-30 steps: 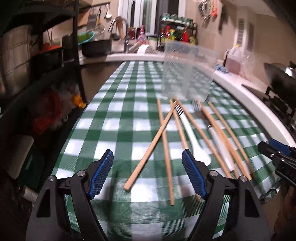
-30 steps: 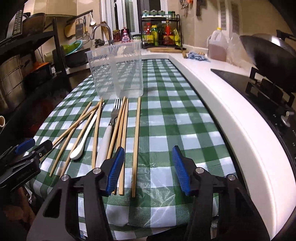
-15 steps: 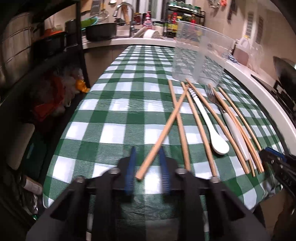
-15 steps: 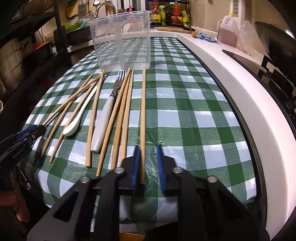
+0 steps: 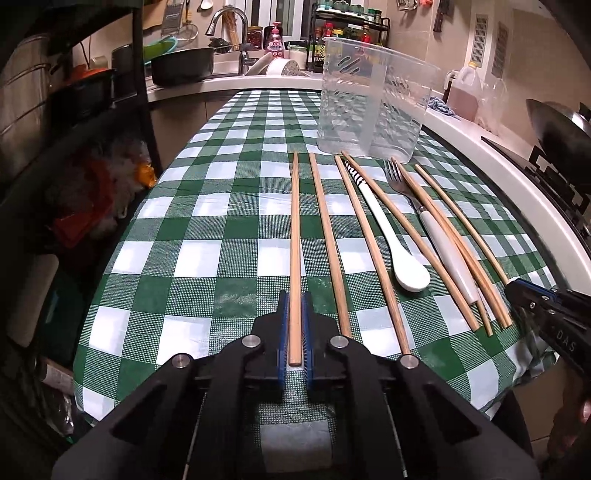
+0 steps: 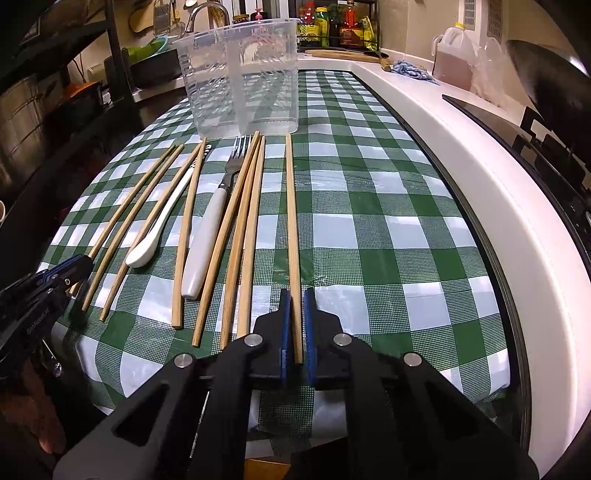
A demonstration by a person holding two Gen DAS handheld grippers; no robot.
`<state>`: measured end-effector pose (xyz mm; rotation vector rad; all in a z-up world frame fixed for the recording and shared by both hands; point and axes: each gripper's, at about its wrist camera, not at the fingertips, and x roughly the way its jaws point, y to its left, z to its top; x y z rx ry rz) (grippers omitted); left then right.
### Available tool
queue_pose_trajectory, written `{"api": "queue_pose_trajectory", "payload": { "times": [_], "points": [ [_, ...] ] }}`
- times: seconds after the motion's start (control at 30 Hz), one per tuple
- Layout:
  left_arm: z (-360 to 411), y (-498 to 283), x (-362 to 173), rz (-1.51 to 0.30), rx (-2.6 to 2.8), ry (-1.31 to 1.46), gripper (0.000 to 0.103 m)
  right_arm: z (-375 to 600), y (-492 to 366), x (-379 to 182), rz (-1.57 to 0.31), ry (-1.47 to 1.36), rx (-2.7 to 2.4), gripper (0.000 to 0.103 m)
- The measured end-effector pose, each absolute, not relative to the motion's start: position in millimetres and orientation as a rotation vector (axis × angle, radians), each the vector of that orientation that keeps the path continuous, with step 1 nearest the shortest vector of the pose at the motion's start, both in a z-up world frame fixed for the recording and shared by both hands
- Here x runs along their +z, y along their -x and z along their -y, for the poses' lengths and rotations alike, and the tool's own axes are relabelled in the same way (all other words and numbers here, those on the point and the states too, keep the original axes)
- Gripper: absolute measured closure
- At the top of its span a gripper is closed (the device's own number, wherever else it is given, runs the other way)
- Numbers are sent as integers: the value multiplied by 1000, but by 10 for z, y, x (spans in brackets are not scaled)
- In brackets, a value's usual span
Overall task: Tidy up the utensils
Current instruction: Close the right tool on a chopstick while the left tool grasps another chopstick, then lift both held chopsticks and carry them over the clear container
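Note:
Several wooden chopsticks, a white spoon (image 5: 391, 240) and a white-handled fork (image 5: 439, 236) lie side by side on the green checked tablecloth (image 5: 229, 229). Behind them stands a clear plastic two-part holder (image 5: 373, 114). My left gripper (image 5: 294, 295) is shut on the near end of the leftmost chopstick (image 5: 294, 229), which points straight at the holder. My right gripper (image 6: 295, 295) is shut on the near end of the rightmost chopstick (image 6: 291, 206). The spoon (image 6: 155, 232), the fork (image 6: 210, 236) and the holder (image 6: 243, 77) also show in the right wrist view.
A white counter edge (image 6: 480, 177) and a stove (image 6: 535, 122) run along the right of the cloth. A dark shelf rack (image 5: 74, 129) stands on the left. A sink (image 5: 221, 55) and bottles (image 5: 343, 33) lie at the back. The cloth's front edge hangs just under both grippers.
Both grippers went from wide open to shut, each on a chopstick's near end. The left chopstick, which lay crossed over another, now lies straight along the gripper's line.

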<state>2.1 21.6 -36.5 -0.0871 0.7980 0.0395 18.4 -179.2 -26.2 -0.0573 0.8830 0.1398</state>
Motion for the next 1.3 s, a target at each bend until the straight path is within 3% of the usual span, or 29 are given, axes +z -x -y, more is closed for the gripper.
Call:
{"api": "queue_pose_trajectory", "payload": {
  "times": [0.53, 1.3],
  "points": [
    [-174, -15, -296, -774, 33, 48, 96, 1835, -176, -207, -868, 37, 132, 98],
    [-52, 429, 451, -459, -7, -30, 96, 2004, 201, 612, -514, 20, 133, 98]
  ]
}}
